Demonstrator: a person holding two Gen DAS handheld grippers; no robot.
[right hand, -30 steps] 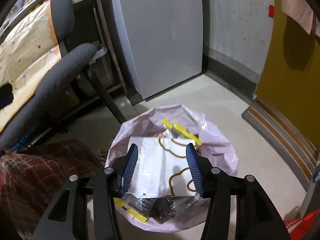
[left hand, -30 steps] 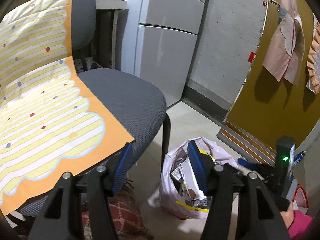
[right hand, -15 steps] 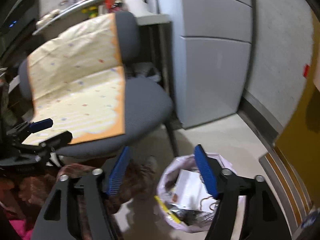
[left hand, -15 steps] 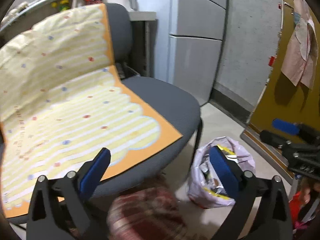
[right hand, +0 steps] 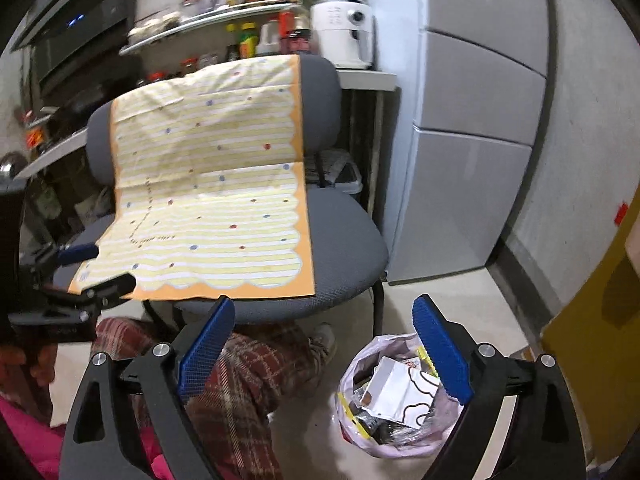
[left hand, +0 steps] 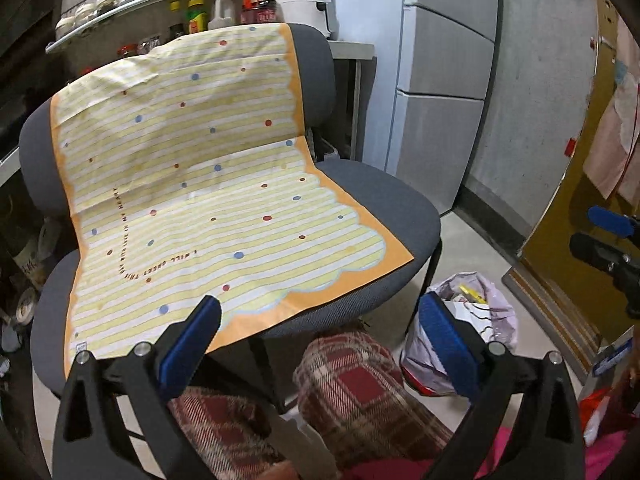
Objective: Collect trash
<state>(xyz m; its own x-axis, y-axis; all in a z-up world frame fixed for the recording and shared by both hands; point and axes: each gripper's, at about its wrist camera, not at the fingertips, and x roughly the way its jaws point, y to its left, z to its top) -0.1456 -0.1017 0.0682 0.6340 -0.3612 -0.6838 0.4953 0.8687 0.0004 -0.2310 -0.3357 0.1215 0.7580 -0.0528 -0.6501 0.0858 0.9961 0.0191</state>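
Note:
A pink plastic trash bag (right hand: 362,364) stuffed with wrappers and a white packet stands on the floor beside the chair's right leg; it also shows in the left wrist view as the bag (left hand: 494,314). A large yellow-striped paper sheet (left hand: 208,200) with an orange border drapes over the grey chair (left hand: 404,208). My left gripper (left hand: 318,340) is open and holds nothing, hanging in front of the seat's edge. Above and left of the bag, my right gripper (right hand: 324,348) is open with nothing between its blue pads.
The person's legs in red plaid trousers (left hand: 352,380) are under the chair's front. A grey fridge (right hand: 472,160) stands to the right, and shelves with bottles (left hand: 224,8) are behind the chair. A mustard-coloured door (left hand: 560,240) is at far right. Bare floor lies around the bag.
Both grippers have pulled up and back from the trash bag and opened wider. The whole chair and sheet now fill both views; the bag looks smaller and lower.

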